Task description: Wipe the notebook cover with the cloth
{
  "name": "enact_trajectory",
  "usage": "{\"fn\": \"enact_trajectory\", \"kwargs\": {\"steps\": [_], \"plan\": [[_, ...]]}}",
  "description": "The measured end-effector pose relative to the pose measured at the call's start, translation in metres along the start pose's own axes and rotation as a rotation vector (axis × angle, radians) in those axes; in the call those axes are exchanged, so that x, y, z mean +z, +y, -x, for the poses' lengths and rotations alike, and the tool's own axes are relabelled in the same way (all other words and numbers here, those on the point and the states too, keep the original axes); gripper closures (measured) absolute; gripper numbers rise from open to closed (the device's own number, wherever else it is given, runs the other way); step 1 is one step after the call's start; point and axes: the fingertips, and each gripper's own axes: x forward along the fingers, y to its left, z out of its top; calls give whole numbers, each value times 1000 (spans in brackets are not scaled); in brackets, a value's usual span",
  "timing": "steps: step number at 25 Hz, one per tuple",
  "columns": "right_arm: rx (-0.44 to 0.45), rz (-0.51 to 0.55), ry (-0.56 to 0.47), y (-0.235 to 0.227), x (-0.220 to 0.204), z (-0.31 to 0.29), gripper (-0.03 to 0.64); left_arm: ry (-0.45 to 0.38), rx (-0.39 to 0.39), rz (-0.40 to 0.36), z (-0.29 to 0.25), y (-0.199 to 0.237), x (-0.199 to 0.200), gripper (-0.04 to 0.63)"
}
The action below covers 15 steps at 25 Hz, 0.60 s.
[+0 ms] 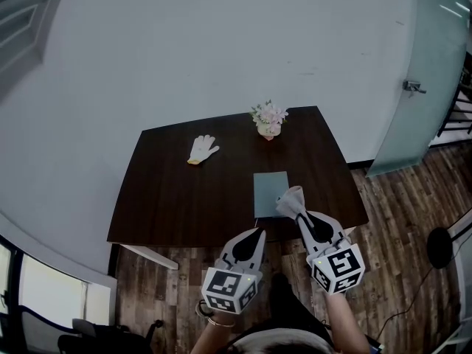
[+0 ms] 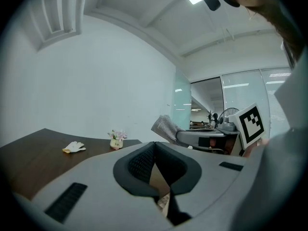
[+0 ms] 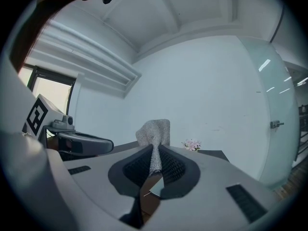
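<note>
Cloth (image 1: 290, 200) in right gripper (image 1: 299, 212), flowers (image 1: 270, 113) in pot (image 1: 267, 130)

Grey-blue notebook (image 1: 270, 189) flat on table (image 1: 184, 198); grey cloth (image 1: 290, 199) bunched above its near-right corner.

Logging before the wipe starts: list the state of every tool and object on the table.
Left tool: shut, empty.
Right tool: shut on the cloth.
Cloth: pinched, bunched, standing up past the tool.
Notebook: closed, flat on the table.
Glove: lying flat, away from both tools.
Flower pot: upright.
</note>
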Motion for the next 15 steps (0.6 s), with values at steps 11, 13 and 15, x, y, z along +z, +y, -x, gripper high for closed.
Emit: {"fn": "enact_trajectory", "kwargs": {"steps": [11,13,15], "plan": [[84,17,31,-52,4,-86,580,25,35,29,-81,51,5,578],[100,29,41,-62,4,-102,581,34,44,37,-95,60,3,578],[115,39,53,-73,1,-117,581,47,54,45,-109,70,-2,578]]}}
